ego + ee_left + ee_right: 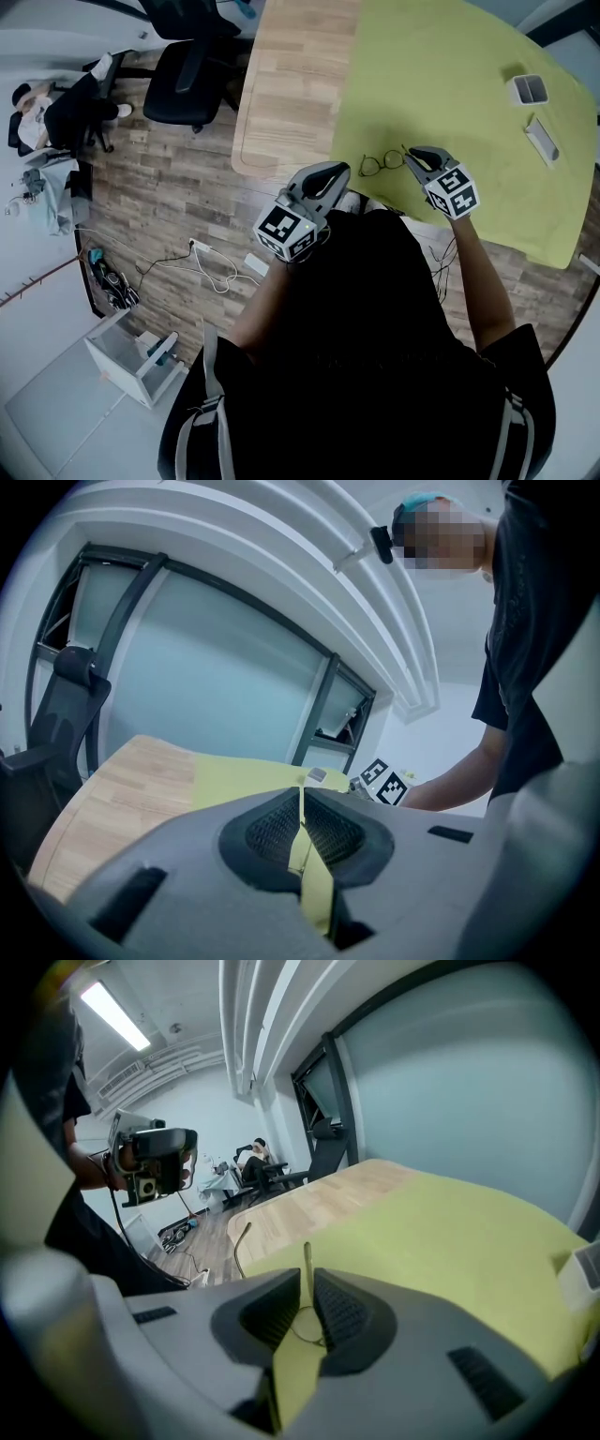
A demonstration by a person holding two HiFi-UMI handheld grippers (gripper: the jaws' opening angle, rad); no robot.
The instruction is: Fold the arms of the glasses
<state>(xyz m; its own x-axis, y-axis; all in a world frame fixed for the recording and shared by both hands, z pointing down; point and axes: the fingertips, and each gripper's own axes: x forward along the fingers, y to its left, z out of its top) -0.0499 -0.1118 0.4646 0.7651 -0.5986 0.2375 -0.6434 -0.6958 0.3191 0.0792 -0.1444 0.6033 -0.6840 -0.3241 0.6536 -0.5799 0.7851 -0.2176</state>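
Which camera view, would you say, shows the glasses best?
The head view: the whole glasses lie on the green mat, both lenses visible, at the right gripper's tip. The right gripper view shows only two thin arms and some rim at its jaws; the left gripper view shows none.

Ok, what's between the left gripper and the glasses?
Nothing. In the head view, only a short bare strip of the yellow-green table top separates the left gripper from the glasses.
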